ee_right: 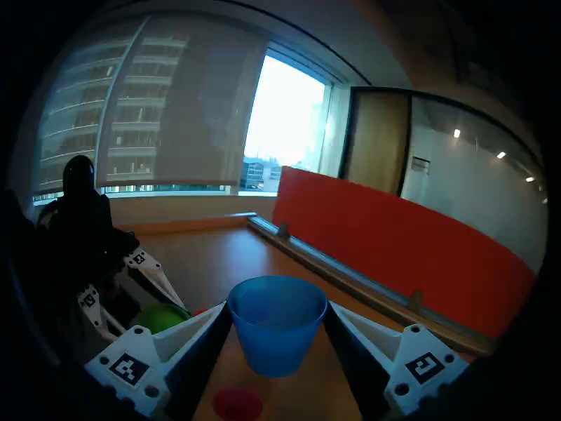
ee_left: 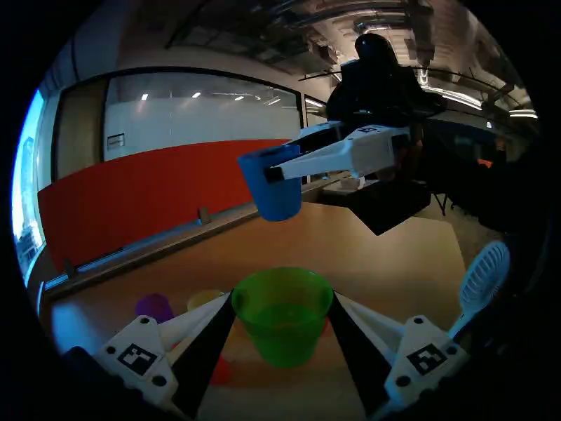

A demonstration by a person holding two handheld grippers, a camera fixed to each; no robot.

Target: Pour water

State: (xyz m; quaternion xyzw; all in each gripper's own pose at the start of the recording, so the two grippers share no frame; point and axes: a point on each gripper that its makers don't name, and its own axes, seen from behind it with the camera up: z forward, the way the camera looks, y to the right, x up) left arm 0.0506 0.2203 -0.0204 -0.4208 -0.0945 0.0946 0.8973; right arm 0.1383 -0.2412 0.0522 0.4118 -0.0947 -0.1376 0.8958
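Left gripper view: the left gripper has both fingers clamped on the sides of a green cup, which is upright and near the camera over the wooden table. Farther off and higher, the right gripper reaches in from the right, its fingers pressed on either side of a blue cup, which is also upright. The two cups are apart, and the blue one appears to lie beyond the green rim rather than over it.

The step in hand is judged to be bringing the blue cup to the green one for the pour. To do it well:
- Bring the blue lip over the middle of the green mouth, close above it, before any tilt.
- Tilt slowly.
- Hold the green cup level.

A faint line inside the green cup may be water, but the level cannot be told. A purple cup and a yellow cup sit on the table at near left, and a white fan is at right.

Right gripper view: this adds a look down into the blue cup's mouth, though its contents are unclear. It also adds a round red object on the table just below, and the green cup's far side, low at left.
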